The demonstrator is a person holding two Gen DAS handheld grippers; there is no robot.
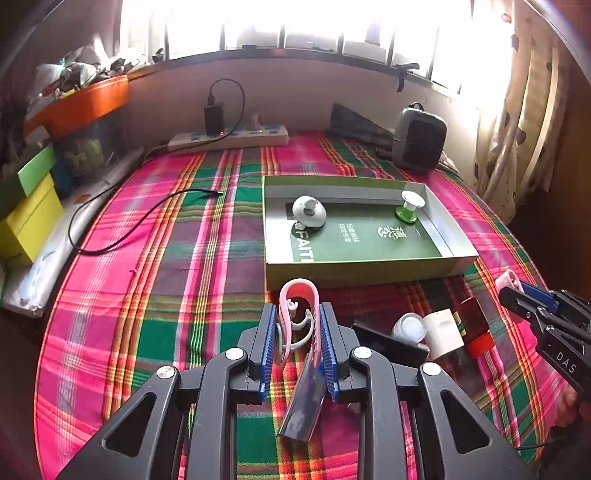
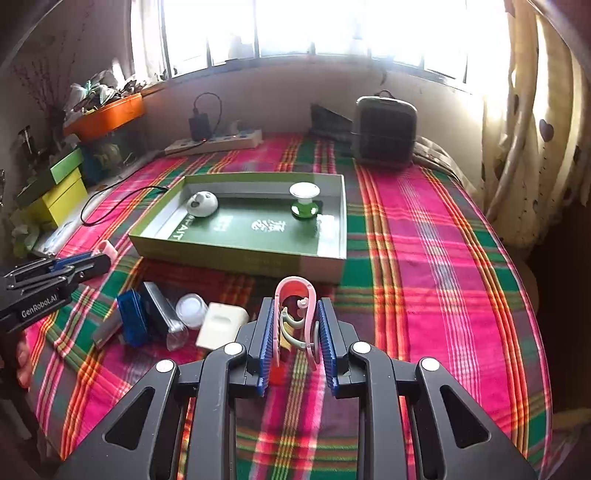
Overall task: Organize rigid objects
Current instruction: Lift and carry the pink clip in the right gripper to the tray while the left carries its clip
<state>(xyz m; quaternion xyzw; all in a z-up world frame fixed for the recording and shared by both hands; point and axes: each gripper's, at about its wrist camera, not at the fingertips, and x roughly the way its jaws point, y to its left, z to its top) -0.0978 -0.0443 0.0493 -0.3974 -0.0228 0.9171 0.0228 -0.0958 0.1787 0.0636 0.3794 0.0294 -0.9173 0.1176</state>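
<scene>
A home bedroom: a bed point(image 2: 424, 240) under a plaid cover lies below a barred window point(image 2: 295, 29), with heart-print curtains point(image 2: 535, 129) at the side (sunlight floods in), a power strip point(image 1: 229, 138) by the wall and stacked boxes point(image 1: 29, 206) alongside.

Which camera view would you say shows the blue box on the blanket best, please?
The right wrist view: the blue box stands unobstructed beside the white jar. In the left wrist view I cannot make it out.
</scene>
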